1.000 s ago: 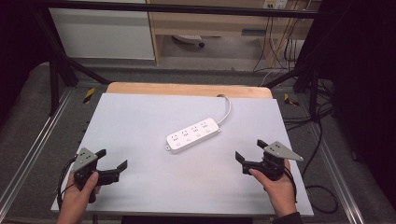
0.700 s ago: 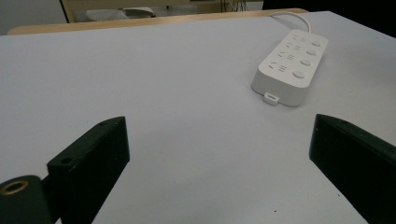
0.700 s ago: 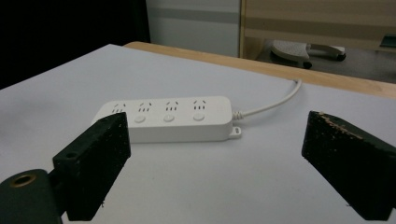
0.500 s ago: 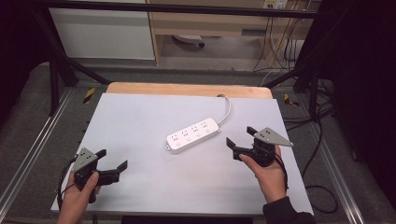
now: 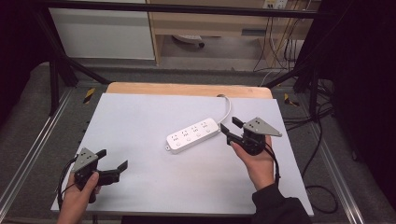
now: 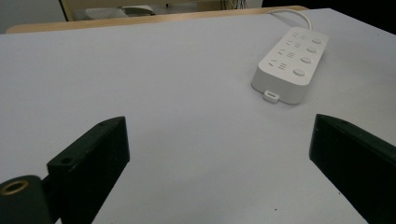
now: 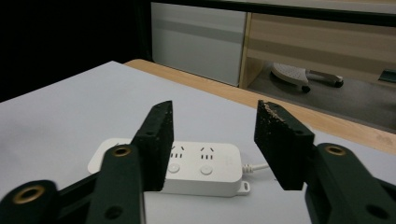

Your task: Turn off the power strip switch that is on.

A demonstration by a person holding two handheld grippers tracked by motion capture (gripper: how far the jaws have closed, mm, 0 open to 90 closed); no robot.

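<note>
A white power strip (image 5: 193,135) lies slantwise near the middle of the white tabletop (image 5: 140,116). My right gripper (image 5: 229,126) hovers just off the strip's right end and points at it. Its jaws have just been closing and stand half apart with nothing between them. In the right gripper view the strip (image 7: 201,175) lies beyond the gap of that gripper (image 7: 215,112). My left gripper (image 5: 113,158) rests near the front left corner, wide open and holding nothing. In the left gripper view the strip (image 6: 289,65) lies far off, ahead and right of that gripper (image 6: 219,123).
The strip's white cable (image 5: 227,103) runs to the table's wooden back edge (image 5: 187,88). Metal rails (image 5: 28,154) flank the table. A cabinet (image 5: 102,32) and shelf stand behind, and loose cables (image 5: 322,186) lie on the floor at right.
The right gripper moved forward and left toward the strip's end, rising a little, and its jaws narrowed. The left gripper stayed where it was.
</note>
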